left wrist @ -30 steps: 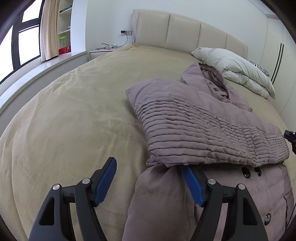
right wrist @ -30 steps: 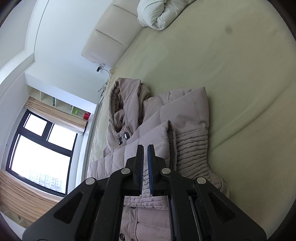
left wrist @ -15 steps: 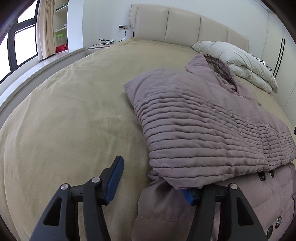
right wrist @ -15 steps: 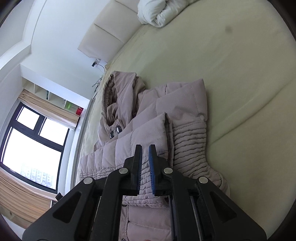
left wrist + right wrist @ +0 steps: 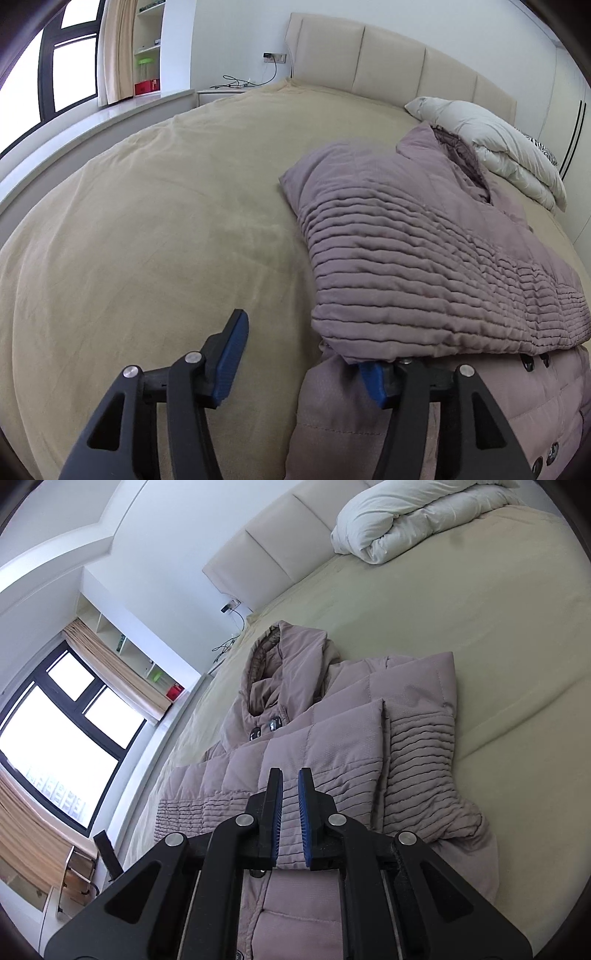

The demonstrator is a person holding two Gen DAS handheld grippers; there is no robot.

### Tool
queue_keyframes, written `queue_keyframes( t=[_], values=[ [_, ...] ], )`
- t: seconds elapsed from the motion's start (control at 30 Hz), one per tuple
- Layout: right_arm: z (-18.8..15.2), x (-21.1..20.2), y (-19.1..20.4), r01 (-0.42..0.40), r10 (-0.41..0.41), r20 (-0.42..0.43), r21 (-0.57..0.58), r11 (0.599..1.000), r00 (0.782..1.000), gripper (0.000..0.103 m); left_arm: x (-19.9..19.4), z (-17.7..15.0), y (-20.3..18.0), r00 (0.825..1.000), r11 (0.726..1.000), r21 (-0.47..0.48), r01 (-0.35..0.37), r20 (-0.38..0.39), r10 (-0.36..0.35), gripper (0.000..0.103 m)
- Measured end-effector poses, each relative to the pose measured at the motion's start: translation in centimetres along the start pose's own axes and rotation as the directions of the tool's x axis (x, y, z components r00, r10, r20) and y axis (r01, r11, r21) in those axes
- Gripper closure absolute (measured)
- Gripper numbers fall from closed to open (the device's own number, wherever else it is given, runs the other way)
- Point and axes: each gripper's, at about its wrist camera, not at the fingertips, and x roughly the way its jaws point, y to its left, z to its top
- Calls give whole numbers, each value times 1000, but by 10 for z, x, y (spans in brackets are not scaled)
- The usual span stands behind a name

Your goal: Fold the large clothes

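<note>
Only folded jacket [image 5: 424, 258] lying on bed [image 5: 166, 221].

No writing, label, brand or number can be read in either view. The red box [image 5: 146, 87] on the shelf at the upper left of the left wrist view has a pale patch on its face, too small and blurred to make out. The snaps [image 5: 264, 729] on the coat [image 5: 343, 738], near the middle of the right wrist view, show no legible marking either.
</note>
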Motion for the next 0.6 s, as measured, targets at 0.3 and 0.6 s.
queue_keyframes(
  t=[0.3, 0.6],
  values=[
    [-4, 10, 1, -17, 19, -21, 53, 998, 1000, 94, -86, -23, -6, 991, 993, 110, -44, 127, 30, 43],
    [-7, 22, 8, -1, 5, -85, 53, 999, 996, 94, -61, 35, -52, 985, 959, 276, -57, 175, 8, 43]
  ],
)
